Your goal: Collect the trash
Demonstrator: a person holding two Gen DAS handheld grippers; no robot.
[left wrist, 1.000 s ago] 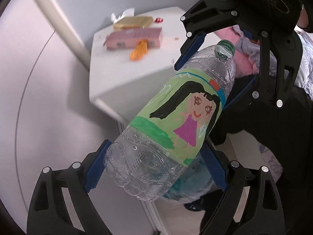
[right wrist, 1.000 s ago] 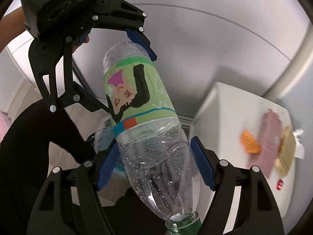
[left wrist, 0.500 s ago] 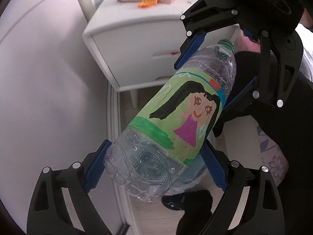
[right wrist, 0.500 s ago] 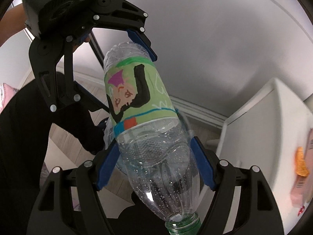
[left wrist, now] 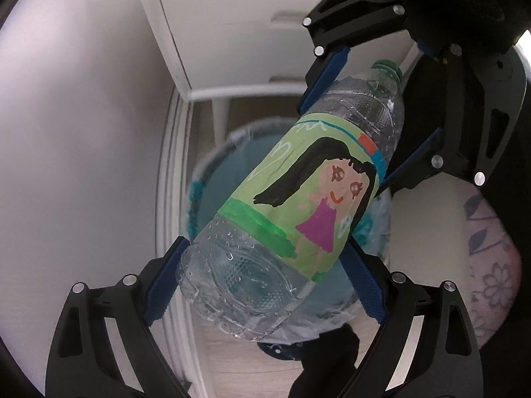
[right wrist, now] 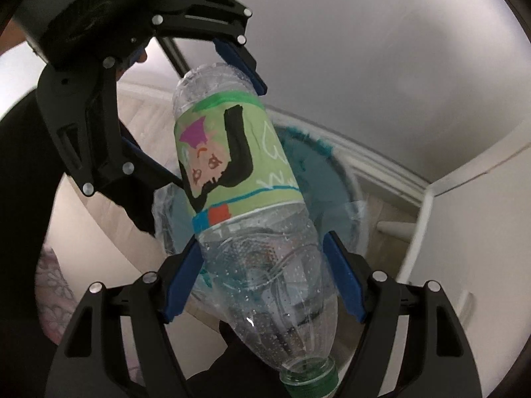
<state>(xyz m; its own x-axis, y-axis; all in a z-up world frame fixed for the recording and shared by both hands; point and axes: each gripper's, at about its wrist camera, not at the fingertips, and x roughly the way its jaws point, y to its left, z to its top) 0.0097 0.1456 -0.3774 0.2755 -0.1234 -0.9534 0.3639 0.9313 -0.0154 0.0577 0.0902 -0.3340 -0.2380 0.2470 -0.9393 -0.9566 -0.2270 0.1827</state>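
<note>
A clear plastic bottle (left wrist: 298, 205) with a green hand-drawn label of a girl is held between both grippers. My left gripper (left wrist: 265, 282) is shut on its base end. My right gripper (right wrist: 265, 282) is shut on its shoulder near the green neck ring (right wrist: 312, 378); it also shows at the top right of the left wrist view (left wrist: 368, 116). The bottle (right wrist: 239, 179) hangs tilted above a teal-rimmed trash bin (left wrist: 212, 179) lined with a clear bag, seen below it in both views (right wrist: 318, 165).
A white nightstand (left wrist: 232, 26) on legs stands just beyond the bin, against a pale wall (left wrist: 83, 132). A white baseboard (right wrist: 375, 165) runs behind the bin. A floral bedspread (left wrist: 491, 265) lies at the right. The floor is light wood.
Both grippers have carried the bottle down from nightstand-top height to just above the bin. The nightstand top with its wrappers has left view; the bin now fills the background.
</note>
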